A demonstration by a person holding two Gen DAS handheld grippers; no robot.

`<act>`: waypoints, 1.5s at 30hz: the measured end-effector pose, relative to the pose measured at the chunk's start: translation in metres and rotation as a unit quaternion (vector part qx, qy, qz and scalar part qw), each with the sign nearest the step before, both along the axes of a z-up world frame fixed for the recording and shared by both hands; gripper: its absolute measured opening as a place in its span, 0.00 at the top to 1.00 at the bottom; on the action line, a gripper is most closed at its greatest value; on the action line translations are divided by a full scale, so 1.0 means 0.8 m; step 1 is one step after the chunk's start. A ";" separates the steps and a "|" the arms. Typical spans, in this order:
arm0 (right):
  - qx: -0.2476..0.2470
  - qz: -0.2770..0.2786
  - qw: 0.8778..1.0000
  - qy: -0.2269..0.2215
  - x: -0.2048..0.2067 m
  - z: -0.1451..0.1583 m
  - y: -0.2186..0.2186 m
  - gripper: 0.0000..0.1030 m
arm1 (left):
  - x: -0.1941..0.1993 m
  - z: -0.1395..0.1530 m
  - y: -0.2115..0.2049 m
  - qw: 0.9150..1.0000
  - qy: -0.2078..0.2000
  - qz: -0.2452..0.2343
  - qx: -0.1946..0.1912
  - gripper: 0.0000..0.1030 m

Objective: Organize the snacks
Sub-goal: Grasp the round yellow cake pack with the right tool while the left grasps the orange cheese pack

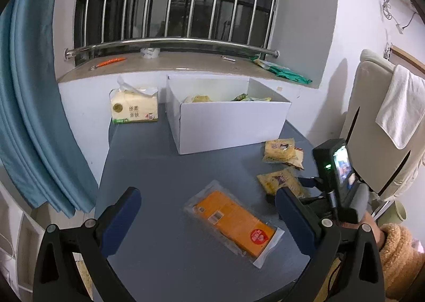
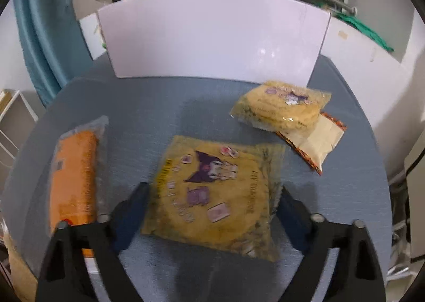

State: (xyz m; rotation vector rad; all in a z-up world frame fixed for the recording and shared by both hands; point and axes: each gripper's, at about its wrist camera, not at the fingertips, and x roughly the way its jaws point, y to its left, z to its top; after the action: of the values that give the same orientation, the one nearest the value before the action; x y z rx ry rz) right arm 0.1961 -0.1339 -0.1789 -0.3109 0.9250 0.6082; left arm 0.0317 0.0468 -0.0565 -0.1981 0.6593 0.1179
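An orange pack in clear wrap [image 1: 233, 222] [image 2: 74, 177] lies on the grey table [image 1: 148, 174]. My left gripper [image 1: 208, 193] hangs open above it, fingers wide on either side, touching nothing. A yellow snack pack with a purple cartoon [image 2: 212, 190] [image 1: 276, 179] lies flat between the fingers of my right gripper [image 2: 212, 193], whose pads meet its left and right edges. Further back, a second yellow pack [image 2: 279, 108] [image 1: 280, 150] rests on a tan sachet [image 2: 316, 140]. An open white box [image 1: 231, 126] [image 2: 212, 36] holding several snacks stands at the back.
A tissue pack [image 1: 134, 108] sits left of the box by the wall. A windowsill with bars runs behind. Blue curtain [image 1: 39, 116] hangs at left; a chair with a white towel [image 1: 401, 108] stands at right. A fuzzy sleeve [image 1: 398, 251] holds the right gripper.
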 end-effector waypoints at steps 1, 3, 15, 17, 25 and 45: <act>-0.003 -0.003 1.000 -0.004 -0.002 0.002 -0.001 0.22 | 0.002 -0.004 0.001 1.000 0.006 0.003 -0.003 0.00; -0.006 0.000 1.000 -0.008 -0.003 0.005 -0.003 0.23 | 0.008 -0.011 0.002 1.000 0.016 0.005 -0.011 0.00; 0.085 -0.037 0.994 -0.052 -0.035 0.080 -0.068 0.23 | 0.087 -0.106 -0.032 0.986 0.145 0.035 -0.077 0.00; 0.096 -0.041 0.993 -0.058 -0.042 0.090 -0.081 0.23 | 0.100 -0.121 -0.041 0.981 0.169 0.048 -0.080 0.00; 0.122 -0.063 0.988 -0.070 -0.050 0.101 -0.110 0.23 | 0.142 -0.148 -0.073 0.979 0.196 0.063 0.000 0.00; 0.149 -0.051 0.985 -0.068 -0.035 0.111 -0.093 0.23 | 0.098 -0.032 -0.043 0.998 0.024 -0.060 -0.023 0.43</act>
State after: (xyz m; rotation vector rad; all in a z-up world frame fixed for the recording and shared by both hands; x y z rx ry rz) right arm 0.1685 -0.2083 -0.0901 -0.0351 0.7012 0.6139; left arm 0.1102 0.0121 -0.0825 -0.2008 0.7209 -0.0075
